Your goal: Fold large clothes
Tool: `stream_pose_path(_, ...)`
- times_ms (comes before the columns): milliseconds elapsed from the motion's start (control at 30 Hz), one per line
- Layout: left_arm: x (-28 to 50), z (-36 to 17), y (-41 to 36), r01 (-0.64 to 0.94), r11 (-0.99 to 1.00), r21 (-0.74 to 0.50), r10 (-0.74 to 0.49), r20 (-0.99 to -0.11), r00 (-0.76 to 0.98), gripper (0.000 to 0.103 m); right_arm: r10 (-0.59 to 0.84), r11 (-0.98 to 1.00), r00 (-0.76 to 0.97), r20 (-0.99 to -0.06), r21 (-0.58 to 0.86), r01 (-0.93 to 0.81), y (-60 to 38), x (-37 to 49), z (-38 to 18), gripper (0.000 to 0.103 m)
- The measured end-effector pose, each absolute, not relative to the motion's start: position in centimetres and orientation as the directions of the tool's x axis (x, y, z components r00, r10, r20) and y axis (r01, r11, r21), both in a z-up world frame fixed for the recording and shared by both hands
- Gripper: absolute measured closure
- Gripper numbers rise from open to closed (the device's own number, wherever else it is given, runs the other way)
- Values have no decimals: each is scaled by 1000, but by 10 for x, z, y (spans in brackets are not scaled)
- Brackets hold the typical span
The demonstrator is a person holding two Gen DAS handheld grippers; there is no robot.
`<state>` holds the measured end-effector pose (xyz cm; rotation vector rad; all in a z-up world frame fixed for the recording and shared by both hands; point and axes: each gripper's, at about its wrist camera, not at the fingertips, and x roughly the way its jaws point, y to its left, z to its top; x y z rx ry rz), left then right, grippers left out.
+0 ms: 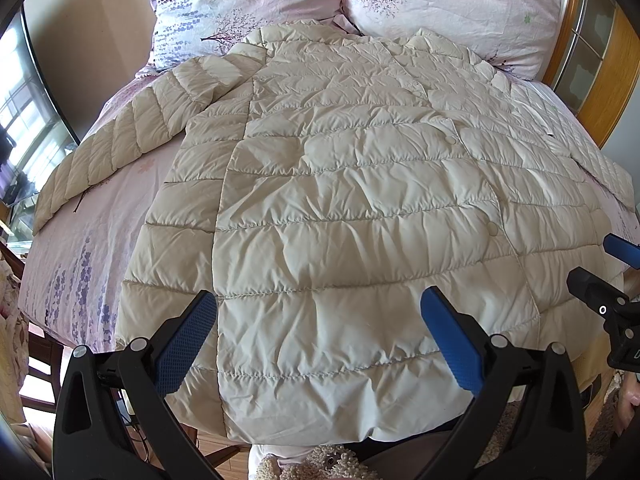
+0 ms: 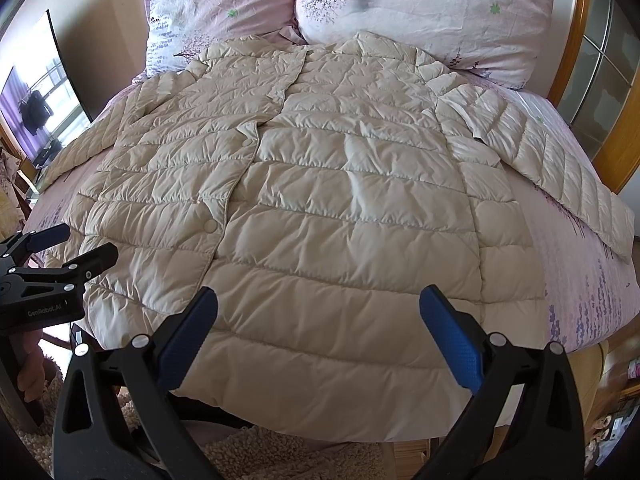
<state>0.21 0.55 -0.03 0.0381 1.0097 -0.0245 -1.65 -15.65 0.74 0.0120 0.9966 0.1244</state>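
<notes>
A cream quilted puffer coat (image 1: 340, 200) (image 2: 320, 208) lies flat and front up on the bed, snapped shut, its collar by the pillows and its hem at the near edge. One sleeve (image 1: 120, 136) stretches out to the left, the other sleeve (image 2: 560, 168) to the right. My left gripper (image 1: 320, 304) hovers open above the hem on the left half. My right gripper (image 2: 320, 304) hovers open above the hem on the right half. Neither holds any cloth. Each gripper shows at the edge of the other's view, left gripper (image 2: 72, 244) and right gripper (image 1: 600, 264).
Two pink floral pillows (image 1: 440, 4) (image 2: 420, 12) lean at the head of the bed. The pink sheet (image 1: 80, 248) (image 2: 580, 272) shows on both sides of the coat. A wooden-framed glass door (image 2: 600, 80) stands right, a TV screen (image 2: 40, 92) left.
</notes>
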Motion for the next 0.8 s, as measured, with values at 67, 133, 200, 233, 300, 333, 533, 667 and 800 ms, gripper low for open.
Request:
stream_pose_path(67,2,0,5,38,999,22,-2,-847,532,1,111,993,537,-837,68,-99,-157,-16,7,2)
stream_pose_path(133,2,0,5,39,999,21,-2,-847,532,1,110,993,537,-837,68,-98,-157,-16,8,2)
stream_pose_path(200,2,0,5,38,999,22,-2,-847,532,1,111,993,537,-836,68,-98,-156,-16,8,2)
stream_pose_path(233,2,0,5,38,999,22,-2,-847,532,1,111,993,537,-836,69,-98,-157,-16,7,2)
stream_pose_path(300,2,0,5,38,999,21,-2,-847,532,1,111,993,537,-836,70,-96,-157,-16,7,2)
stream_pose_path(333,2,0,5,38,999,22,-2,-847,532,1,111,993,537,-836,70,-96,-158,-16,6,2)
stream_pose_path(533,2,0,5,37,999,22,-1,-847,532,1,111,993,537,-836,70,-97,-158,-17,7,2)
stream_pose_path(667,2,0,5,37,999,22,-1,-847,531,1,112,993,537,-836,71,-96,-158,-17,7,2)
stream_pose_path(800,2,0,5,38,999,22,-1,-847,532,1,113,993,537,-836,76,-91,-160,-17,7,2)
